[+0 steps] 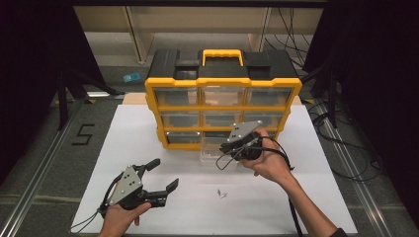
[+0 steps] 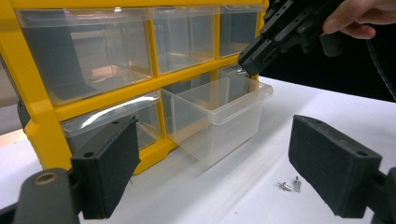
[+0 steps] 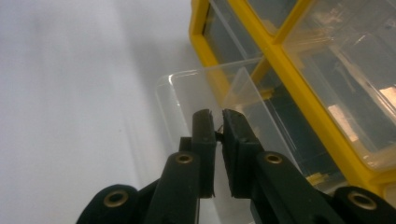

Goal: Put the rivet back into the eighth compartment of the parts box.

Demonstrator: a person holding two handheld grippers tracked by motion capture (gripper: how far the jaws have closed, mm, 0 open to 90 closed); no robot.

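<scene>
Drawer pulled partway out of bottom row of yellow organizer; right gripper poised above it.
Right gripper's jaws are closed nearly together over the clear drawer's open top; something small and dark sits between the tips, too small to identify. Left gripper rests low on the white table, jaws wide apart, holding nothing. Two small screws lie on the table just in front of the drawer, between both grippers.

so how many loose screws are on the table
2: two small screws lie side by side on the white table, in front of the pulled-out clear drawer. The right gripper's shut jaws may hide another.
</scene>
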